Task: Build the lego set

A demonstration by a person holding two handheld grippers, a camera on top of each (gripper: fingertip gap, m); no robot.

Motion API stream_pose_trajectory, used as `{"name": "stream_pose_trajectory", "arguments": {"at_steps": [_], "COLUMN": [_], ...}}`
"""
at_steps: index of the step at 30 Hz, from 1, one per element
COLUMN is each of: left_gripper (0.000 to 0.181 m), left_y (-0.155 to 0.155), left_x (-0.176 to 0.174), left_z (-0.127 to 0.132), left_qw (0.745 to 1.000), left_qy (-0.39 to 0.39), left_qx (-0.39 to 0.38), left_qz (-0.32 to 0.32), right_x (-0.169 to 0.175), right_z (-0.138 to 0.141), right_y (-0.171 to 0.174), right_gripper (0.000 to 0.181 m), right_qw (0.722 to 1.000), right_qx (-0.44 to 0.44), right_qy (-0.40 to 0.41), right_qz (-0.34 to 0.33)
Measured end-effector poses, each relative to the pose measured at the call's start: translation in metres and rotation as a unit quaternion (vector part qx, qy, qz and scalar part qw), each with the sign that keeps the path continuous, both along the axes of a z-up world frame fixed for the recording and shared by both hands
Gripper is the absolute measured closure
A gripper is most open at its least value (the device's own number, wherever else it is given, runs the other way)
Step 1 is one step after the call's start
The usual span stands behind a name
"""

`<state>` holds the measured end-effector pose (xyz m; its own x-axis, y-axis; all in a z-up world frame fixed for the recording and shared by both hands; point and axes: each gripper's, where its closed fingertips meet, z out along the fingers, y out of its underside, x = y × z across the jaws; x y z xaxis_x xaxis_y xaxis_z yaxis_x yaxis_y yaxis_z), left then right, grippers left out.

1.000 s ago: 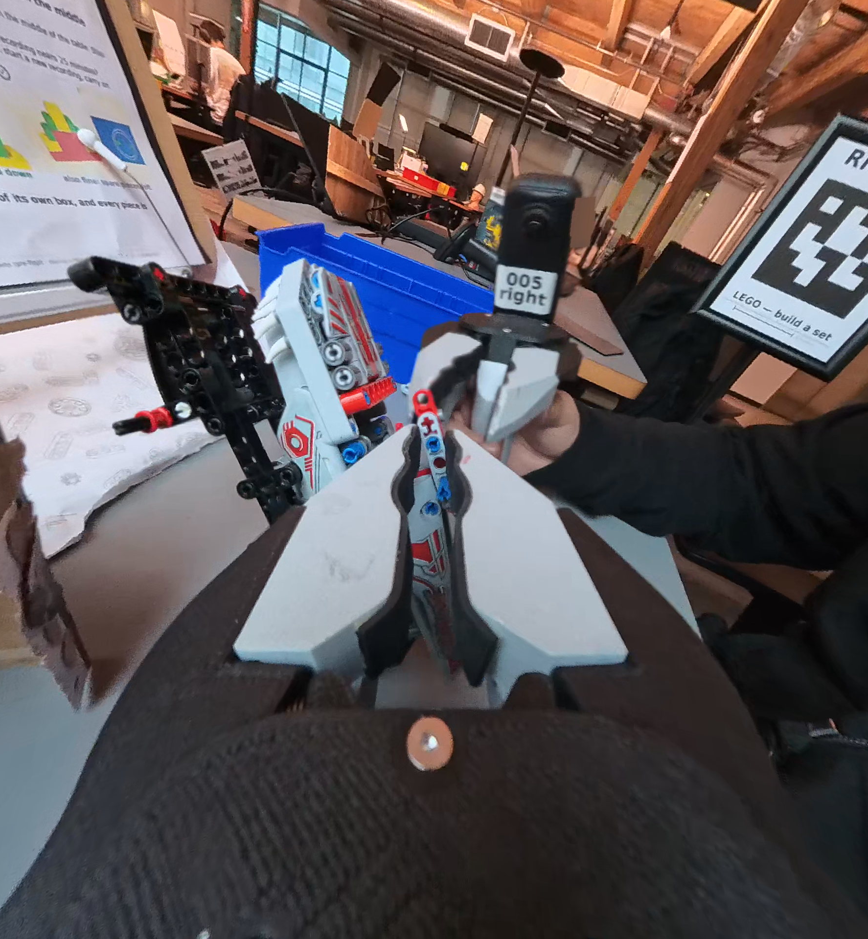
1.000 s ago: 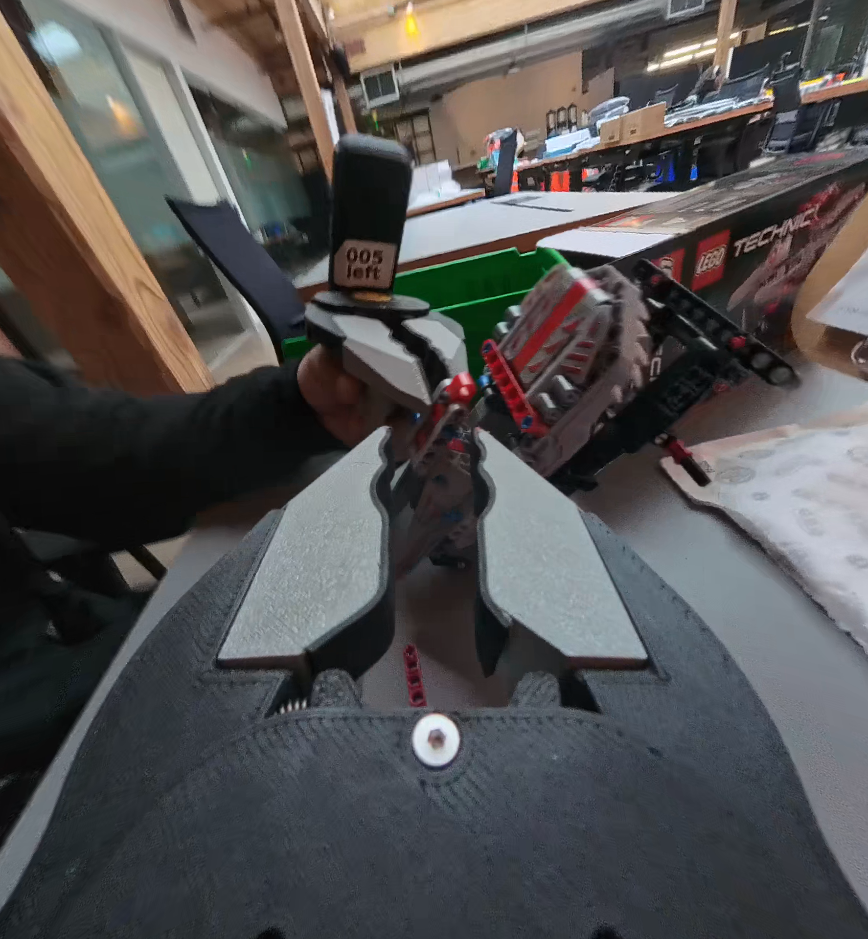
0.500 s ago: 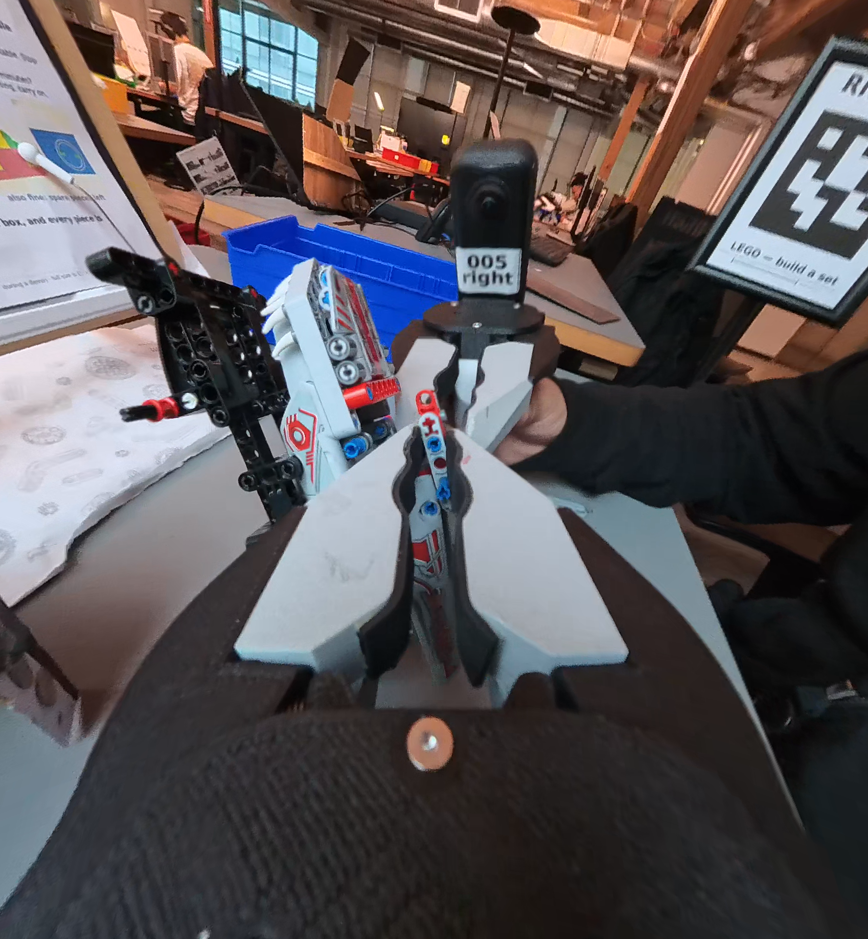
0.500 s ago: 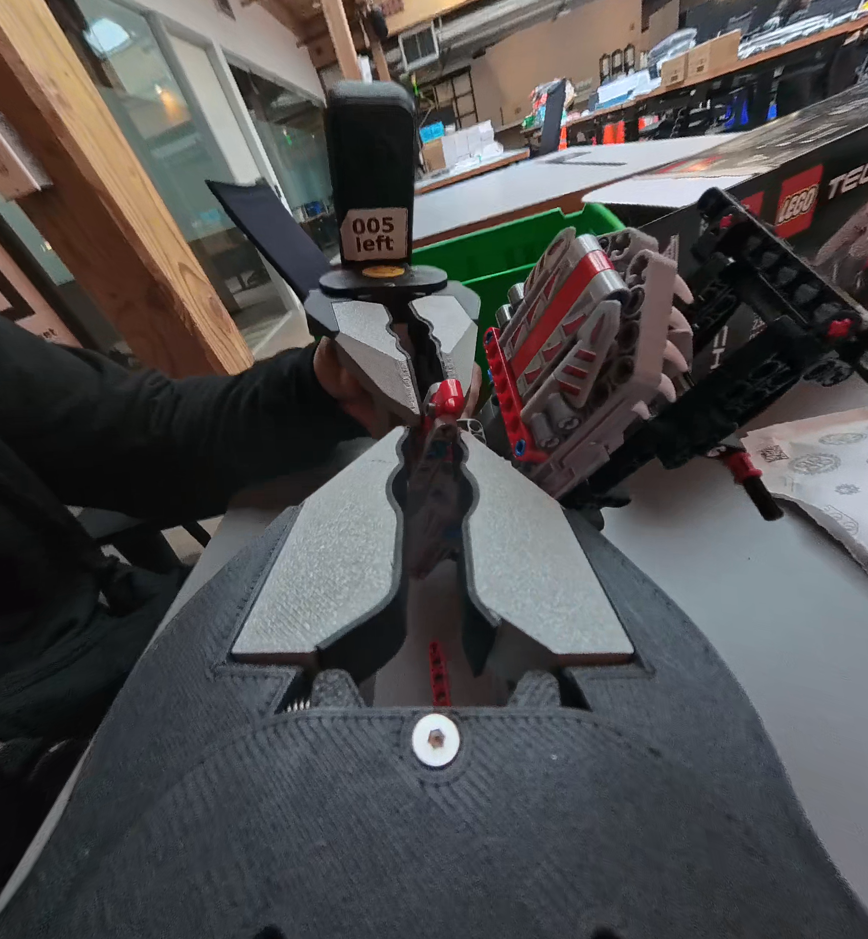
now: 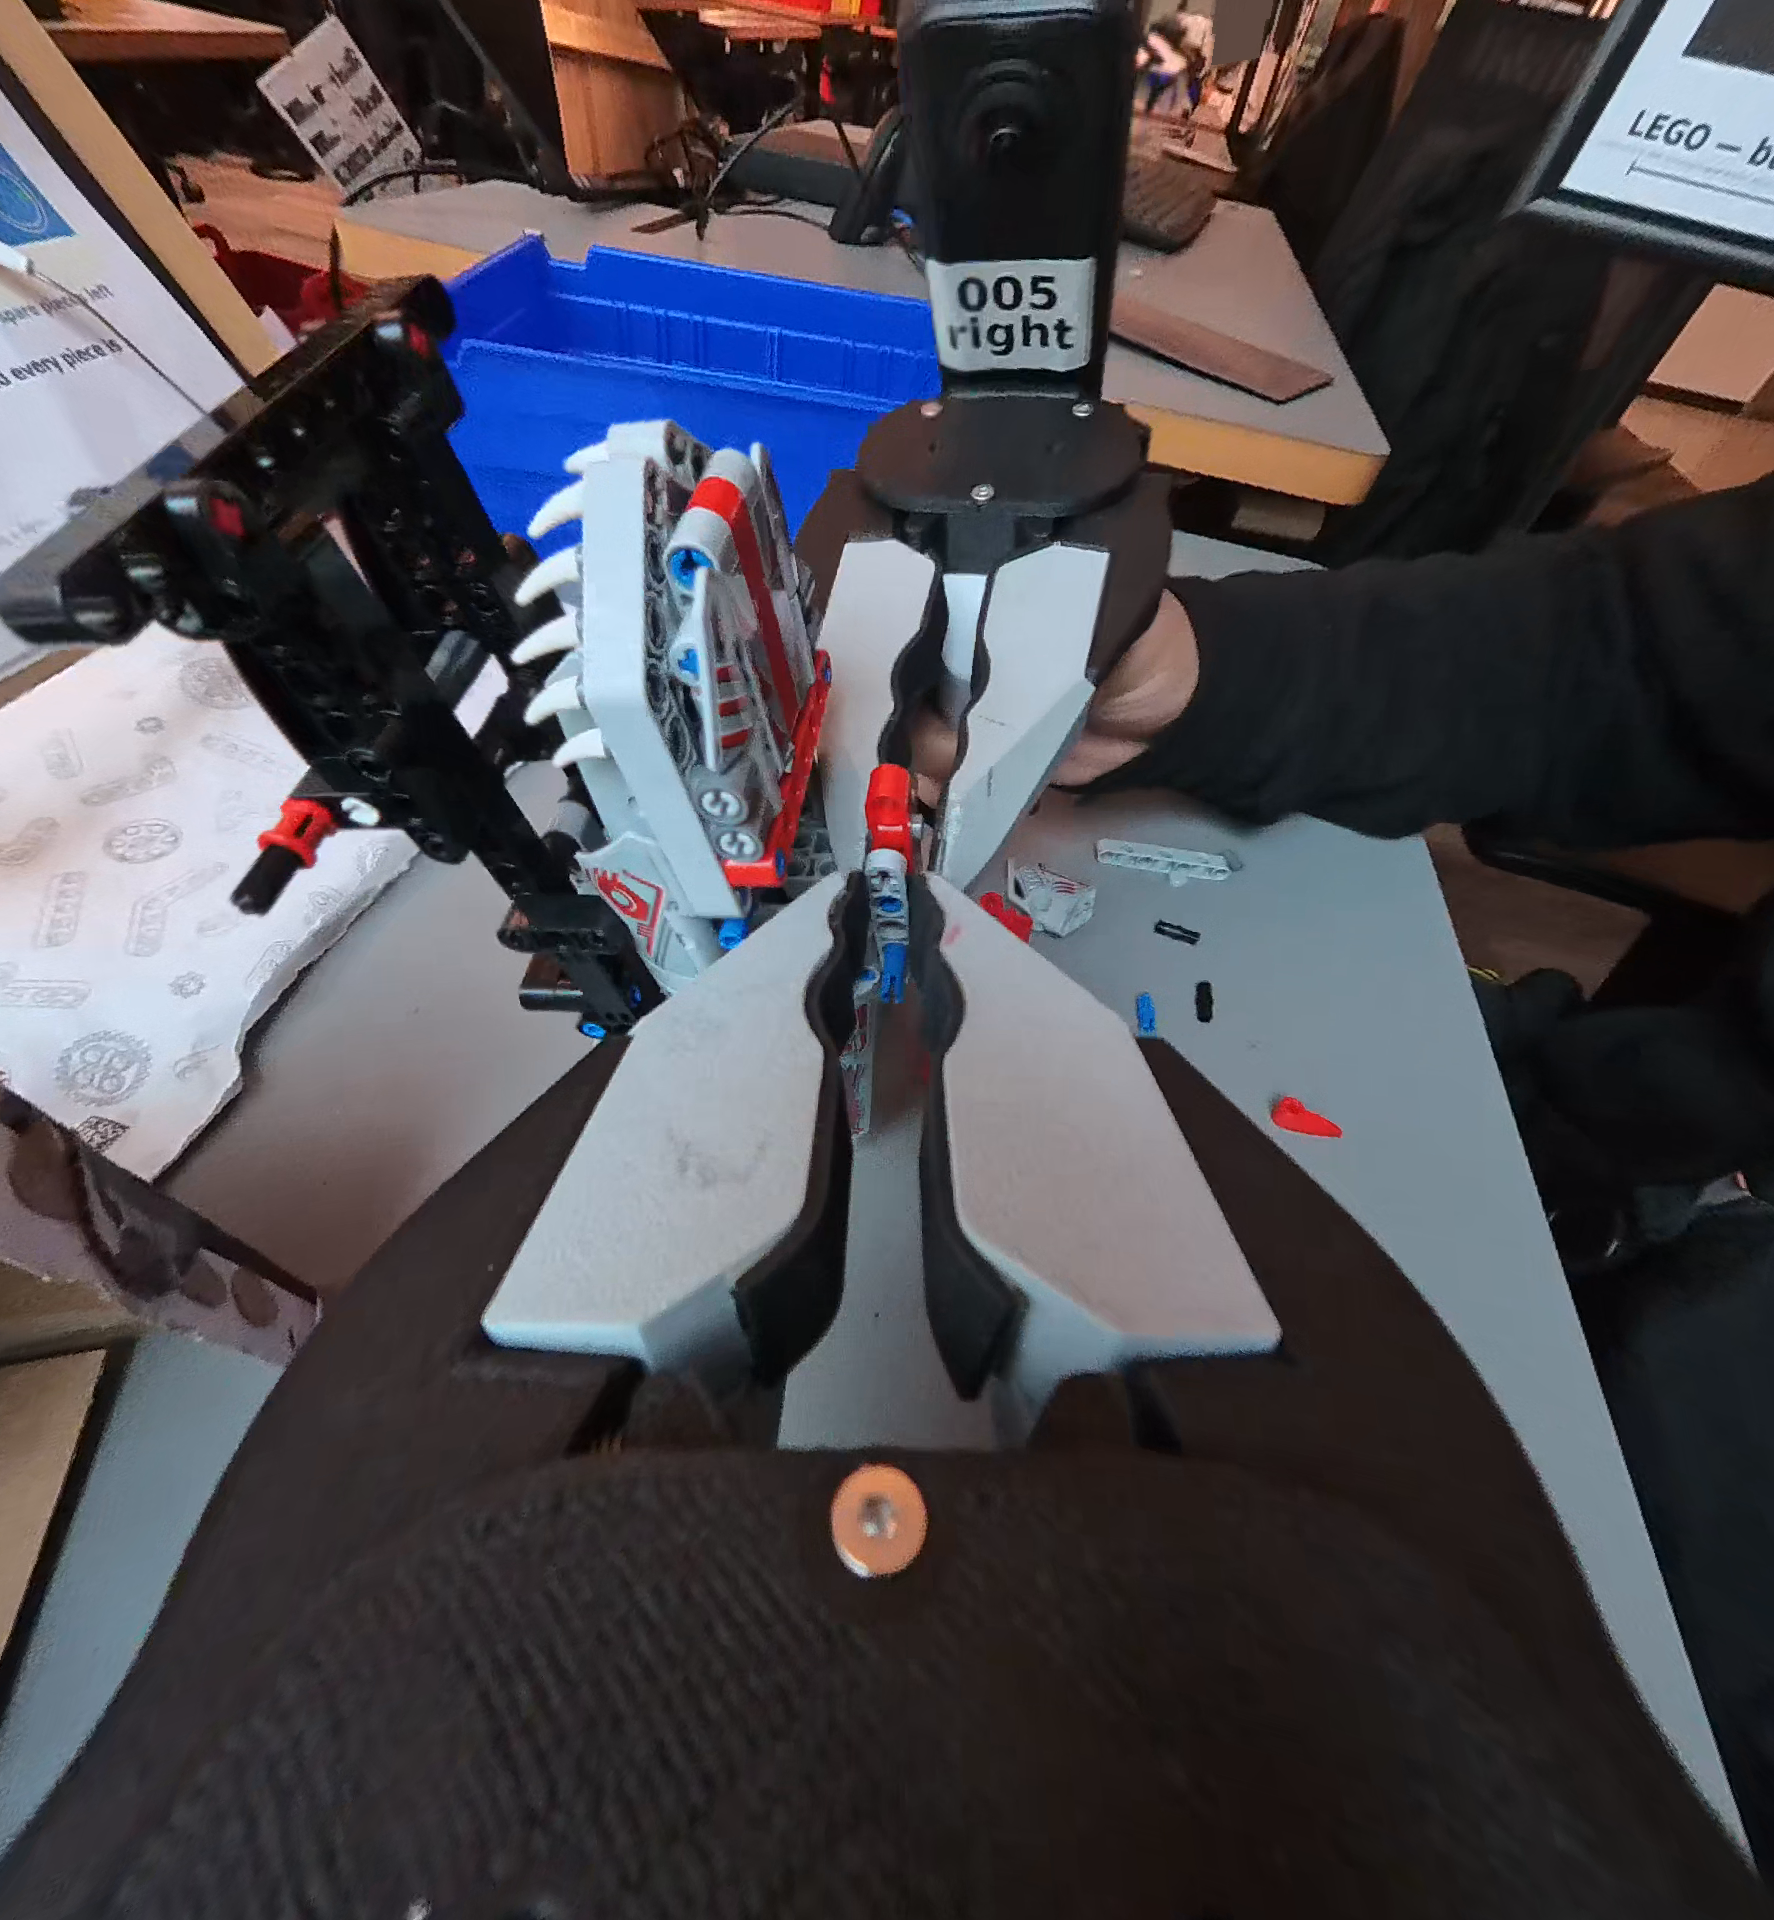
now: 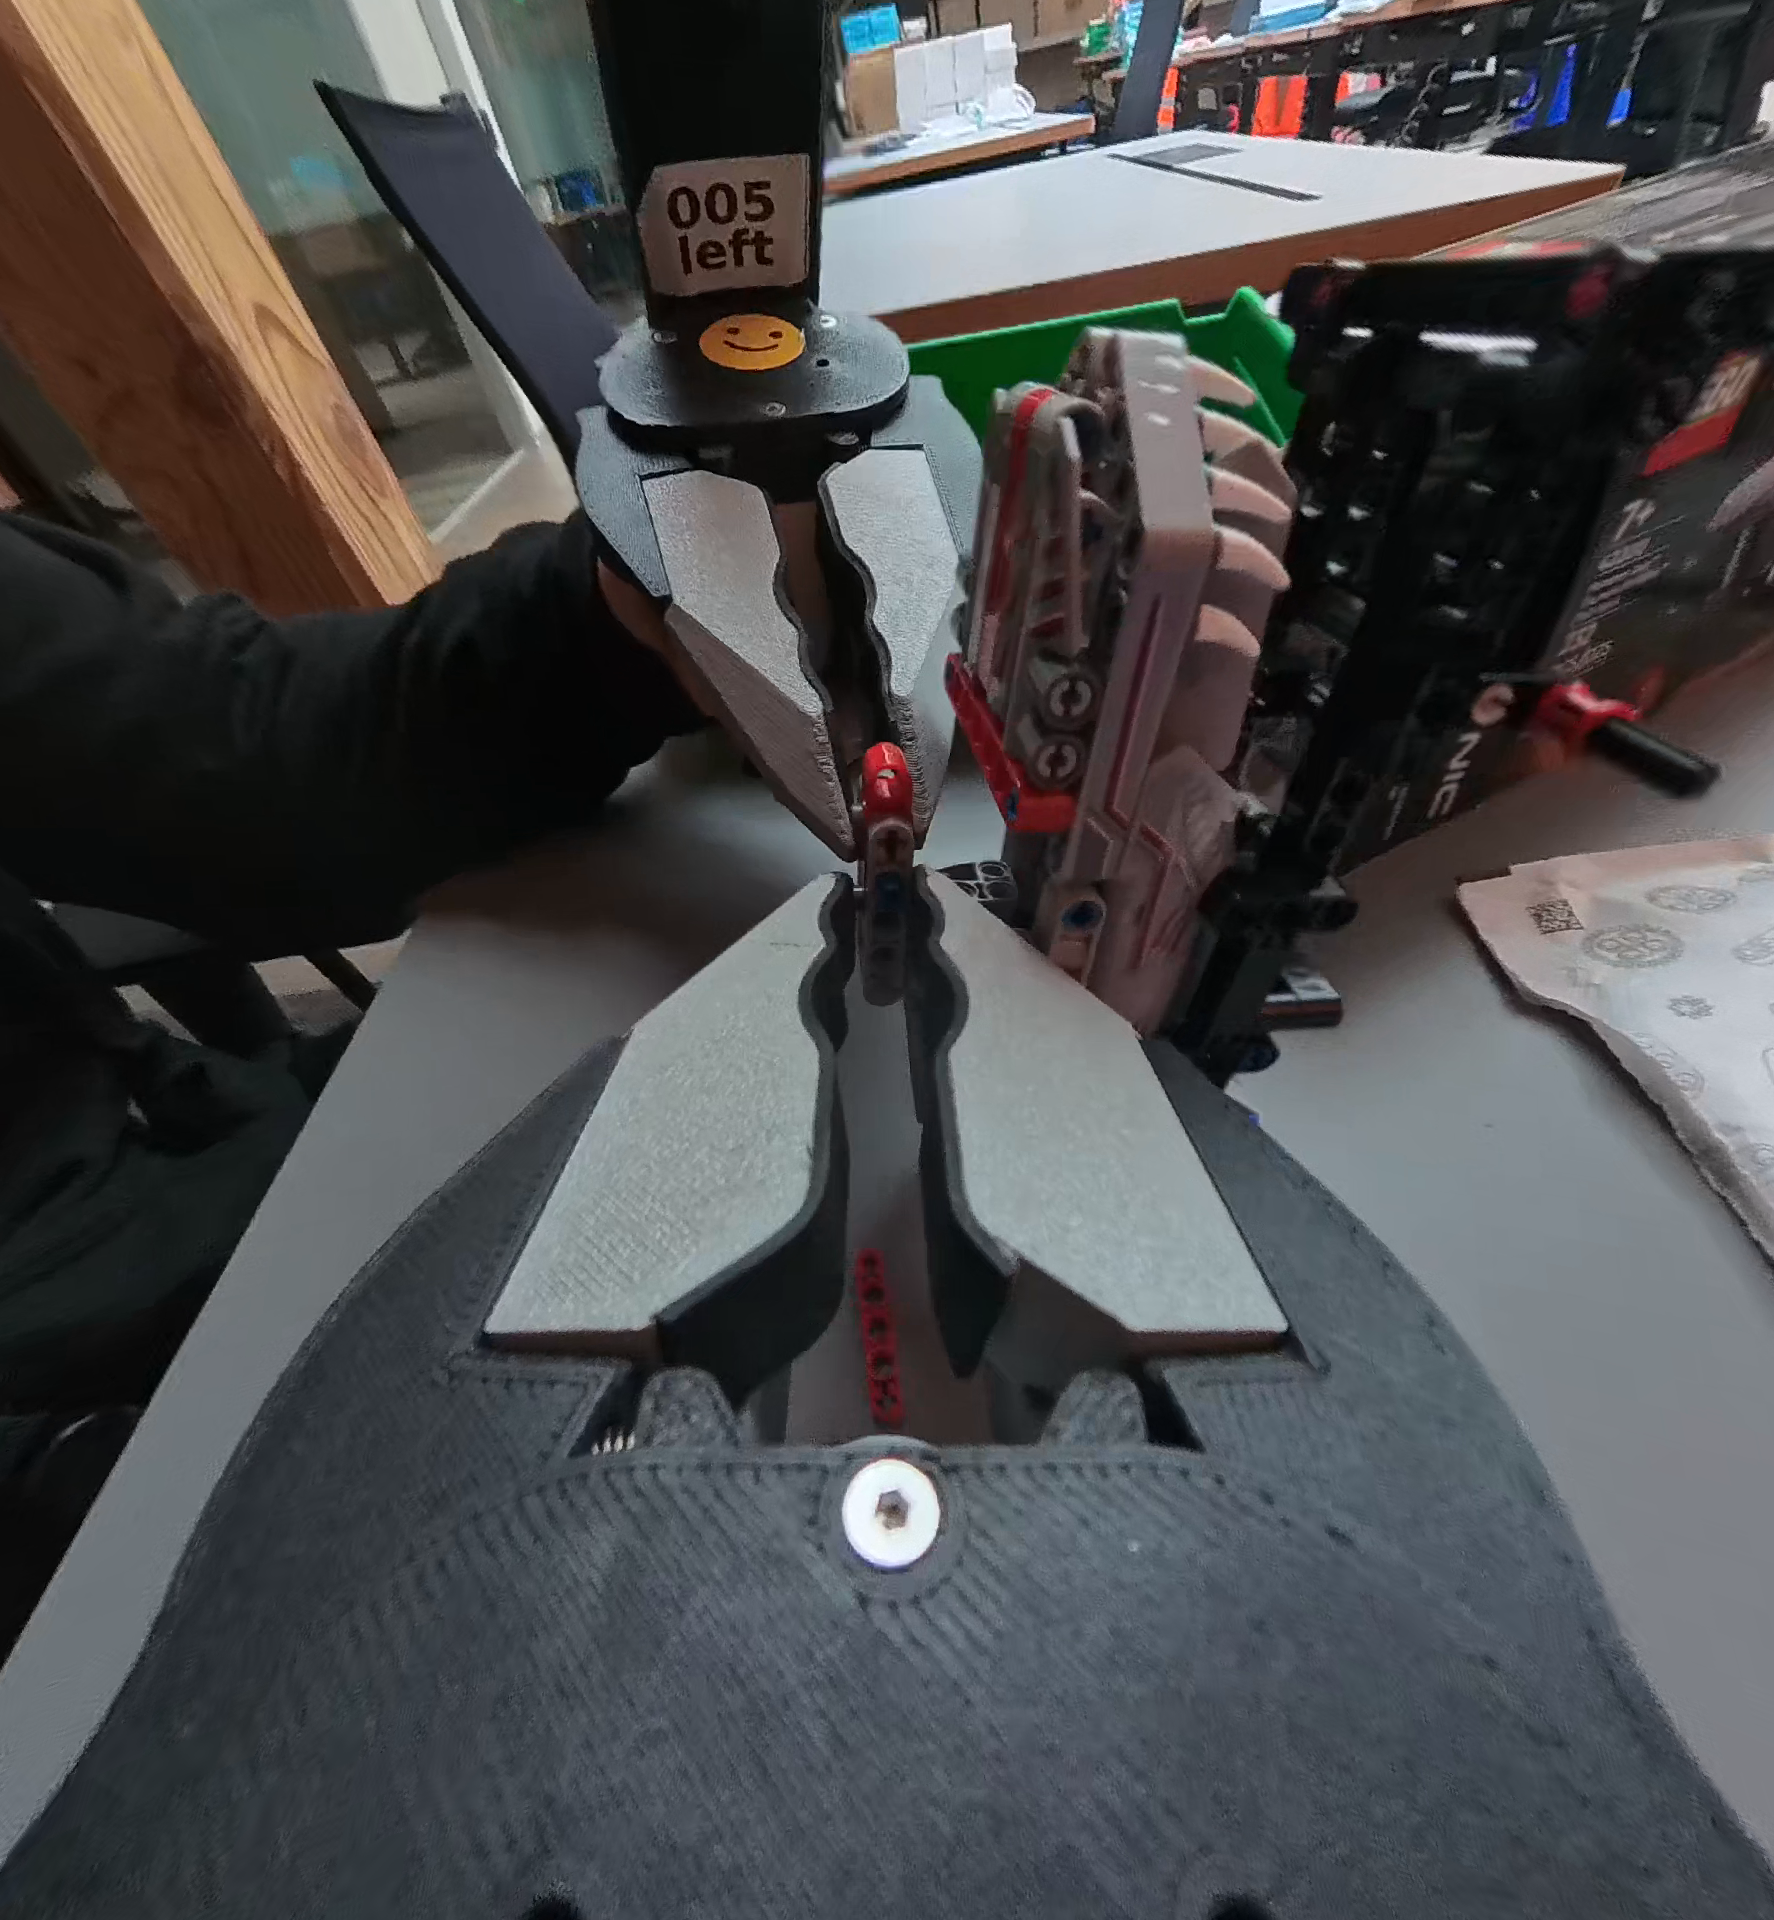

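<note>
Crowding both tongs' left flank: lego model (image 5: 675, 717), blue bin (image 5: 696, 353).

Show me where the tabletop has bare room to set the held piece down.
Free: bare table between the paper bag and the lego model. Crowded: loose parts scattered to the model's right.

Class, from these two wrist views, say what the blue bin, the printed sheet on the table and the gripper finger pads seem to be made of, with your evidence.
Blue bin: likely moulded plastic, smooth with a slight sheen and ribbed walls.
Printed sheet: paper by the look, matt, creased, with a ragged torn edge.
Finger pads: probably soft black rubber or foam, matt with wavy edges, backed by grey plates whose fine texture suggests printed plastic.
</note>
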<state>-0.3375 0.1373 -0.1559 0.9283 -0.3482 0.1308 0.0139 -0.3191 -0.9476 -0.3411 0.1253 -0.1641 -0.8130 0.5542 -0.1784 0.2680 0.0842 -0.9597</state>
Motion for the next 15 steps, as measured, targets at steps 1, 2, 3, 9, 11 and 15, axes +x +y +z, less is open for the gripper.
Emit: {"name": "stream_pose_trajectory", "arguments": {"at_steps": [1, 2, 3, 9, 11, 15], "left_gripper": [0.175, 0.175, 0.175, 0.169, 0.163, 0.156], "left_y": [0.000, 0.000, 0.000, -0.001, -0.001, 0.004], "left_x": [0.000, 0.000, 0.001, -0.002, -0.001, 0.006], "left_z": [0.000, -0.001, -0.001, -0.009, -0.009, -0.011], "left_qw": [1.000, 1.000, 1.000, 1.000, 1.000, 0.999], "left_qy": [0.001, 0.001, -0.001, 0.008, 0.021, 0.033], "left_qx": [0.000, -0.001, -0.002, -0.002, 0.006, 0.009], "left_qz": [-0.001, -0.002, -0.004, -0.001, -0.002, 0.001], "right_x": [0.000, 0.000, 0.001, -0.001, 0.000, 0.001], "right_z": [0.000, 0.000, 0.000, 0.003, 0.003, 0.003], "right_y": [0.000, 0.000, 0.000, 0.005, 0.006, 0.004], "right_gripper": [0.175, 0.175, 0.175, 0.175, 0.175, 0.175], "right_qw": [1.000, 1.000, 1.000, 0.999, 0.999, 0.999], "right_qx": [-0.007, -0.008, -0.006, -0.038, -0.041, -0.043], "right_qy": [-0.003, -0.003, -0.002, -0.014, -0.016, -0.017], "right_qz": [0.002, 0.005, 0.007, -0.003, 0.001, 0.000]}}
